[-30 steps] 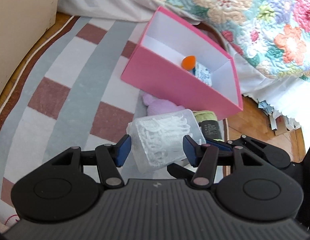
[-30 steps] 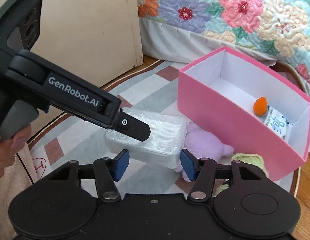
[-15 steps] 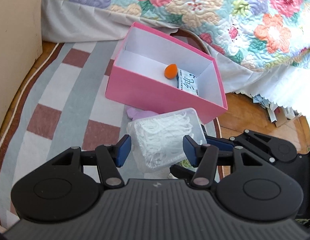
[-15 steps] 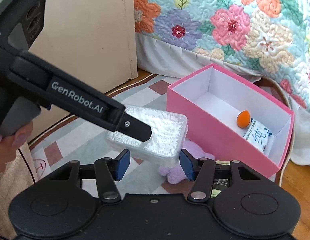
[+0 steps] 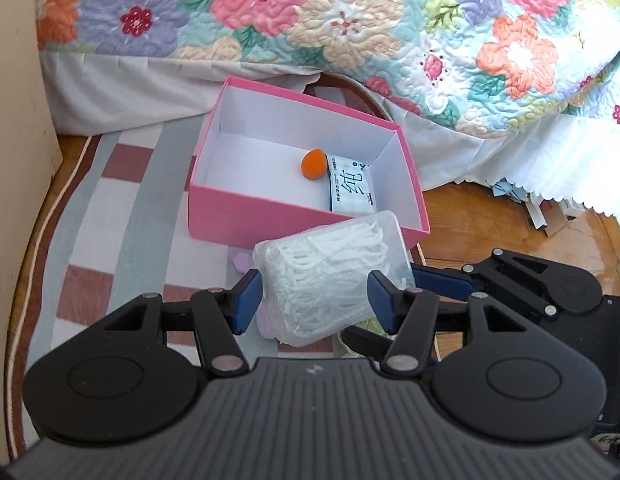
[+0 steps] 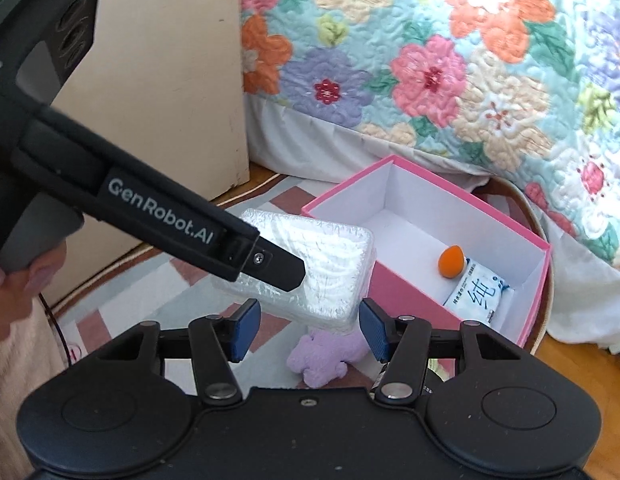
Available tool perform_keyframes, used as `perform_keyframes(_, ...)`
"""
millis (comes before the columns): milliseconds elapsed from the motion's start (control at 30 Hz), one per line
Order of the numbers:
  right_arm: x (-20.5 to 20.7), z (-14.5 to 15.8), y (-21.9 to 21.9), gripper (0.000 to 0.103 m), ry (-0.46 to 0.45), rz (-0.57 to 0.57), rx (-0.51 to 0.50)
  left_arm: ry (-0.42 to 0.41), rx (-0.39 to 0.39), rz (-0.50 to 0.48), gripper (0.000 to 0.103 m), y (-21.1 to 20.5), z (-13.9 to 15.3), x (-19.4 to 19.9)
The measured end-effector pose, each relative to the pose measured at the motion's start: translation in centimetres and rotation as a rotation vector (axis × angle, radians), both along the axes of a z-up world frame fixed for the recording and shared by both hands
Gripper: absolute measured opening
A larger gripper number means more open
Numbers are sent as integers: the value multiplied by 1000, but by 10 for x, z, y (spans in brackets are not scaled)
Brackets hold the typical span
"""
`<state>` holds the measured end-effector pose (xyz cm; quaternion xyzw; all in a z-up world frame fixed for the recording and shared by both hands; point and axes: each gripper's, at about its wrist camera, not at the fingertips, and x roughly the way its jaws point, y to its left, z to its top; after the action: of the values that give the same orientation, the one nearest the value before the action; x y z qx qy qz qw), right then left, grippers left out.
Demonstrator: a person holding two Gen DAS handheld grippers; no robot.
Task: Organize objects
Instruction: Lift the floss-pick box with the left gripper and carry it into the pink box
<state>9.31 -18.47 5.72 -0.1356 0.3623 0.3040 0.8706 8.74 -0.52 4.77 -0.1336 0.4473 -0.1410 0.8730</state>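
My left gripper [image 5: 315, 298] is shut on a clear plastic box of white floss picks [image 5: 334, 276] and holds it in the air just short of the open pink box [image 5: 266, 216]. The clear box also shows in the right wrist view [image 6: 310, 268], with the left gripper's finger across it. Inside the pink box [image 6: 410, 292] lie an orange egg-shaped sponge [image 5: 313, 164] and a white tissue pack [image 5: 350, 192]. My right gripper [image 6: 306, 330] is open and empty, below and beside the held box. A purple plush toy [image 6: 326, 356] lies on the rug under it.
A striped rug [image 5: 110, 216] covers the floor. A bed with a floral quilt [image 5: 350, 24] rises behind the pink box. A beige cabinet [image 6: 162, 92] stands at the left. Wooden floor with paper scraps [image 5: 542, 216] lies at the right. A green item shows partly under the grippers.
My left gripper has lifted the floss pick box off the rug and raised it toward the pink box. The right gripper has risen too and stays open.
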Motion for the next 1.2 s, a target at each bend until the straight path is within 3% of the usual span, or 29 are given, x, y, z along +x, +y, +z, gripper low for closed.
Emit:
perform_keyframes(133, 7, 6, 0, 60, -19, -14, -21, -16, 10, -19, 56, -6, 7, 11)
perform_keyframes(300, 25, 12, -6, 60, -57, -70, -39, 26, -31, -52, 55, -15, 5, 38)
perform_keyframes(567, 57, 7, -10, 60, -63, -85, -87, 19, 8, -66, 56, -34, 4, 76)
perform_keyframes(733, 81, 2, -17, 60, -59, -91, -96, 64, -20, -76, 57, -40, -4, 110)
perform_keyframes(1000, 126, -15, -30, 60, 18, -89, -91, 127, -16, -82, 58, -58, -28, 158)
perform_keyframes(1200, 161, -37, -38, 60, 143, -73, -46, 197, 9, -83, 58, -61, -52, 184)
